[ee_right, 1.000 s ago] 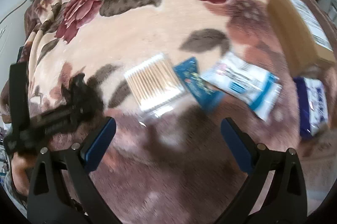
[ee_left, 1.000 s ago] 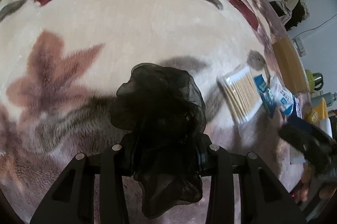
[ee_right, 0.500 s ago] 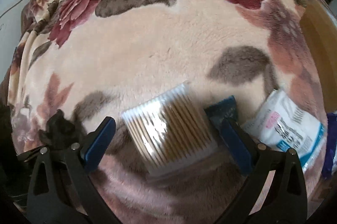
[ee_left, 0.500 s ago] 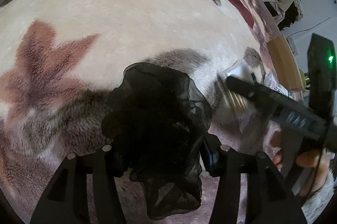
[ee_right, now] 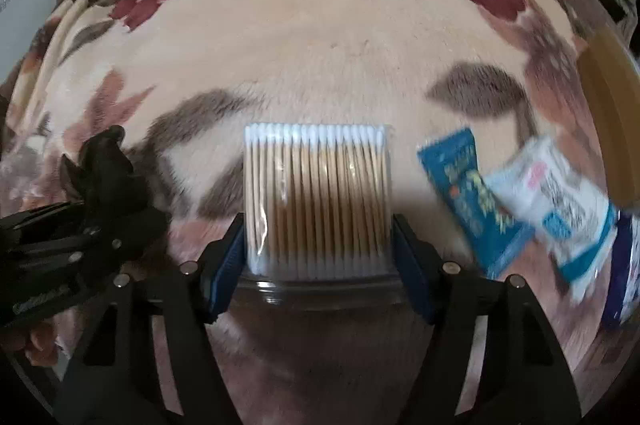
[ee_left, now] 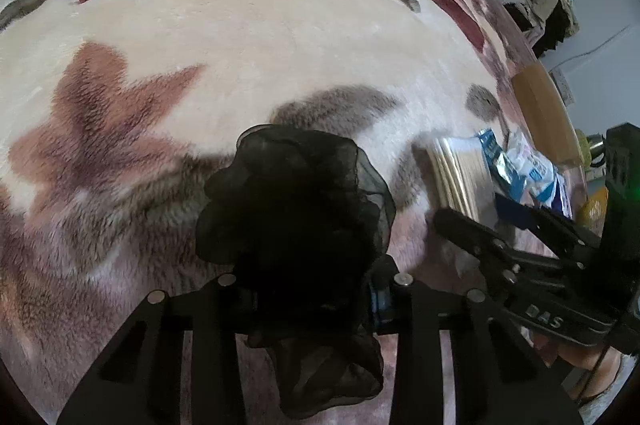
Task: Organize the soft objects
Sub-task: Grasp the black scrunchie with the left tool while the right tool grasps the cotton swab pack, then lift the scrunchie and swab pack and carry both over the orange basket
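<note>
The left gripper [ee_left: 304, 289] is clenched on a black scrunchie [ee_left: 294, 225], keeping it off the blanket [ee_left: 260, 45]. The scrunchie is thin, see-through cloth, all puffy and ruffled, so it squashes easily.

The right gripper [ee_right: 318, 249] has just been closing on a pack of cotton swabs [ee_right: 318, 197], and its blue fingers [ee_right: 226, 253] press both sides of the pack. It seems to be picking the pack up to sort it. The pack is flat and square, in shiny clear plastic, with wooden sticks and soft white tips.

Right of the pack lie a blue packet [ee_right: 468, 193] and a crinkly white packet [ee_right: 560, 201]. The blanket is fuzzy, with big red flowers.
</note>
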A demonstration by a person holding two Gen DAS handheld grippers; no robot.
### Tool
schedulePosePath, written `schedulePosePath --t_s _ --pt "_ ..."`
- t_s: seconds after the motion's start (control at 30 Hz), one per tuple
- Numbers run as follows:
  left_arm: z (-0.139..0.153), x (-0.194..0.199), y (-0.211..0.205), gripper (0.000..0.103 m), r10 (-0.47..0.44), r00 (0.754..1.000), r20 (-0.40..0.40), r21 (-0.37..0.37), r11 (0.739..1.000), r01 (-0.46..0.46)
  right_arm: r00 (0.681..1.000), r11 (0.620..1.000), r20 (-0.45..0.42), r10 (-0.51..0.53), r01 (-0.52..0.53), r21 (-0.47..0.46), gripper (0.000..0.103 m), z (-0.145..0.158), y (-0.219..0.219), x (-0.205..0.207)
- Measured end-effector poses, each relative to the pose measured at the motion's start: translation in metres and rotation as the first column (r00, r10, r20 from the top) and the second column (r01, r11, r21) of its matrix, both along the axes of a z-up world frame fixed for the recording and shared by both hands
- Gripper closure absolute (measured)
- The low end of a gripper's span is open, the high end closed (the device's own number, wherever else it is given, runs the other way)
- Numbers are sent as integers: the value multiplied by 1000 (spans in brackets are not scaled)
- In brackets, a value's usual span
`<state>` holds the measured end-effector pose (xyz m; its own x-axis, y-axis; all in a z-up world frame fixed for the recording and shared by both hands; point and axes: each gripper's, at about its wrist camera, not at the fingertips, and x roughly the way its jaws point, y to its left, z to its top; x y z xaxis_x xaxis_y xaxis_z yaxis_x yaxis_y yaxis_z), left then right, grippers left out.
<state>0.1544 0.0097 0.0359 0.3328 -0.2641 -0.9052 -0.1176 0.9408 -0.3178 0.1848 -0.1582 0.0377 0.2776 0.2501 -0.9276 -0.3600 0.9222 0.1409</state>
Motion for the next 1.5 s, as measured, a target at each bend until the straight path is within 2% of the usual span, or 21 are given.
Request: schedulePosePath --t_s 0.1,0.23,0.6,1.0,1.5 --pt "3 -9 -4 66 -16 1000 0 16 1000 16 1000 999 -28 -6 6 31 33 3 -8 -15" --pt "4 -20 -10 66 -41 999 -9 26 999 41 998 999 -56 -6 8 31 33 1 -18 -41" --pt "8 -57 -33 66 -96 995 -22 83 992 97 994 997 -90 -68 72 37 33 4 -31 -78" --pt "25 -78 -54 66 -137 991 1 108 985 136 994 994 -50 -94 96 51 33 30 -49 -101" --pt "43 -92 -86 66 -193 981 27 131 973 188 991 989 -25 -131 132 60 33 46 -75 -119"
